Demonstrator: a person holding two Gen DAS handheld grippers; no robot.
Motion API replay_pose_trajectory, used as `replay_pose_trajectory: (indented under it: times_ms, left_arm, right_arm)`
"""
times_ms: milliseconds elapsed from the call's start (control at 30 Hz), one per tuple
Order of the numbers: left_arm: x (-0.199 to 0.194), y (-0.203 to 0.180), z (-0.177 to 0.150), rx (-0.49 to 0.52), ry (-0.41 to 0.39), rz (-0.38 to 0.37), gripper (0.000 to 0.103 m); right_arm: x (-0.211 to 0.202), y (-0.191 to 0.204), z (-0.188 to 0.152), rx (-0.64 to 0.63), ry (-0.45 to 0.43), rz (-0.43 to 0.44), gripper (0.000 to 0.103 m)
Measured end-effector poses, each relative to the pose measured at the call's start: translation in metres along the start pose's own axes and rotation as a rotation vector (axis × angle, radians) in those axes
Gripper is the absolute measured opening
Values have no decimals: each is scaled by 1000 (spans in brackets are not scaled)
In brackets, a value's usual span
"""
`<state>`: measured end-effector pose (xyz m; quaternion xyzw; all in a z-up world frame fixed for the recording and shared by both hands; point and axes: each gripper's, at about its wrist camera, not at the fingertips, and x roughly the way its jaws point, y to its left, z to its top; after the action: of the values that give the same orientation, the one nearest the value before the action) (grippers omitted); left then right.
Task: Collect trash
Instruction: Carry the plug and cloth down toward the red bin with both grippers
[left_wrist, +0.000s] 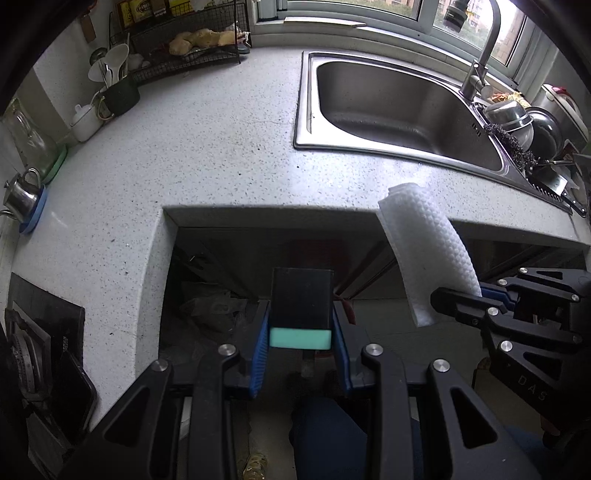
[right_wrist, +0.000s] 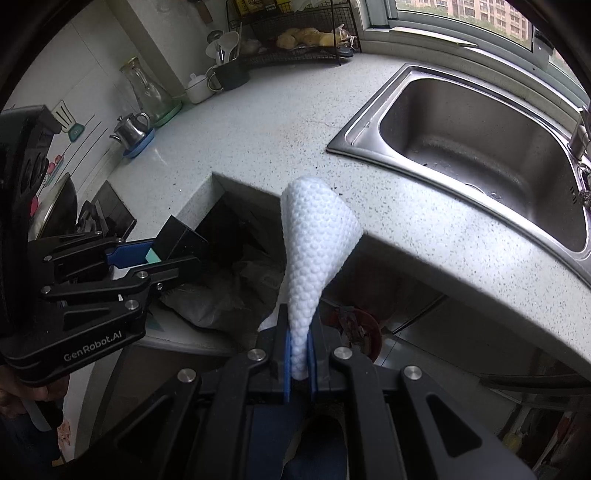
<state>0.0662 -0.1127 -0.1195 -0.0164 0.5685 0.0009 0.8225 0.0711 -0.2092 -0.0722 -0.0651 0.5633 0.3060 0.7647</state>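
Note:
My left gripper (left_wrist: 300, 325) is shut on a black box with a mint-green edge (left_wrist: 301, 302), held in front of the counter's cut-out edge. It also shows in the right wrist view (right_wrist: 173, 240), at the left. My right gripper (right_wrist: 300, 354) is shut on a white embossed paper towel (right_wrist: 314, 251) that stands up from the fingers. In the left wrist view the towel (left_wrist: 424, 251) sticks up at the right, over the counter's front edge, with the right gripper (left_wrist: 476, 295) below it.
A speckled white counter (left_wrist: 203, 147) holds a steel sink (left_wrist: 399, 107) with a faucet (left_wrist: 480, 62). A wire rack (left_wrist: 192, 44), utensil holder (left_wrist: 118, 92), glass jug (left_wrist: 33, 144) and kettle (left_wrist: 20, 195) line the back left. A dark bag (right_wrist: 229, 291) lies under the counter.

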Motion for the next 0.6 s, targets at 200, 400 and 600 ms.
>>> replay_pose_trajectory:
  times_ms: [200, 400, 600]
  left_arm:
    - [30, -10, -10, 30, 61, -41, 28]
    - [79, -19, -23, 64, 130, -71, 28]
    - [154, -25, -43, 83, 198, -109, 28]
  right_arm:
    - [20, -6, -15, 50, 60, 19, 6]
    - [53, -22, -35, 97, 144, -1, 6]
    - [111, -45, -56, 125, 217, -9, 6]
